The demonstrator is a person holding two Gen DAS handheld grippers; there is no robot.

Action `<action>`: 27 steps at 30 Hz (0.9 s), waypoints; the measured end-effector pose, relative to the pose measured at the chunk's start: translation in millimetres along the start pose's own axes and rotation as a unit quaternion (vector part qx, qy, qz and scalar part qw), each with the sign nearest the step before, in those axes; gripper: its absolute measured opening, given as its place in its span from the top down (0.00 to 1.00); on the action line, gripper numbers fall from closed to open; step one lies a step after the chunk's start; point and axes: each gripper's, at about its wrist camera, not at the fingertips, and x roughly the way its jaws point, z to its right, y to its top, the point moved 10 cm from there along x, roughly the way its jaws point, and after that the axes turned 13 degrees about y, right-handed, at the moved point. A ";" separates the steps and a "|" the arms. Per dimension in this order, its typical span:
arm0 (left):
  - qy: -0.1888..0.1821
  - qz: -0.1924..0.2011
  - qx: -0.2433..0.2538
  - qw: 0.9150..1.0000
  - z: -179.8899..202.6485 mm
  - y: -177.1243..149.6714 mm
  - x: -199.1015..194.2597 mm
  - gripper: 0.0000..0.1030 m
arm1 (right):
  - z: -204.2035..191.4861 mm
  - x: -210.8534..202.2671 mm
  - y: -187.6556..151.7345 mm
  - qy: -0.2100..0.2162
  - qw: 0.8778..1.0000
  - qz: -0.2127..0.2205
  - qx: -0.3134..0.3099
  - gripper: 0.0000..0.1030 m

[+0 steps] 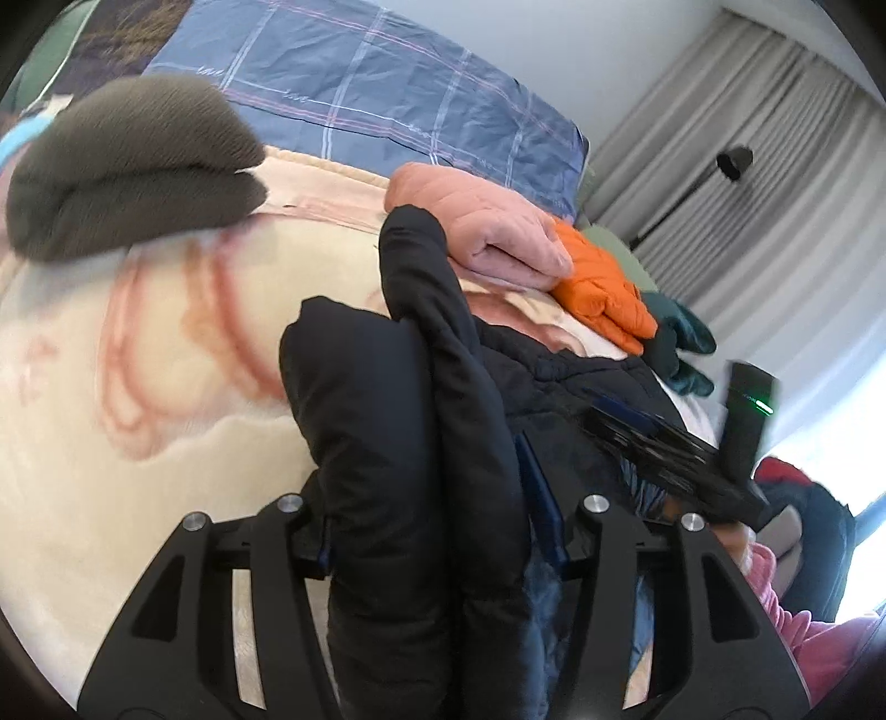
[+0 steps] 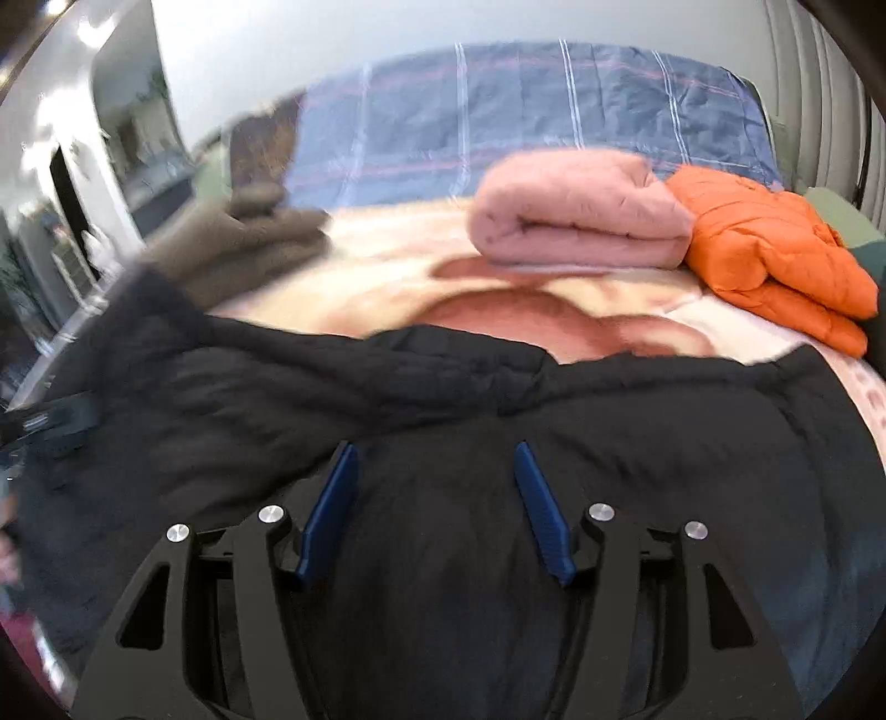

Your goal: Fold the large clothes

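Left tool (image 1: 437, 531) clamped a bunched fold of the black jacket (image 1: 387, 399) — right tool (image 2: 437, 515) released above it — best lifted evenly, clear of the bed (image 1: 111, 343).

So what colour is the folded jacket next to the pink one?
Bright orange jacket, clearest in the right wrist view.

A bed (image 1: 138, 343) carries a cream blanket with reddish patterns, and a blue checked quilt (image 1: 387, 94) is bunched at its far end against a plain pale wall (image 2: 332, 39). Grey curtains (image 1: 747, 138) hang at the right, with bright daylight beside them.
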 end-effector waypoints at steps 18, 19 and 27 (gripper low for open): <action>0.080 -0.056 0.049 0.994 11.8 8.8 0.4 0.48 | -238.1 16.4 -120.5 -0.035 0.867 0.012 -0.497 0.29; 0.078 -0.055 0.046 0.994 12.3 9.9 0.1 0.51 | -236.5 23.2 -118.9 -0.051 0.865 0.012 -0.499 0.29; 0.045 -0.038 0.049 0.997 25.1 21.0 -5.8 0.72 | -210.1 -5.8 -65.6 0.031 0.943 0.049 -0.328 0.92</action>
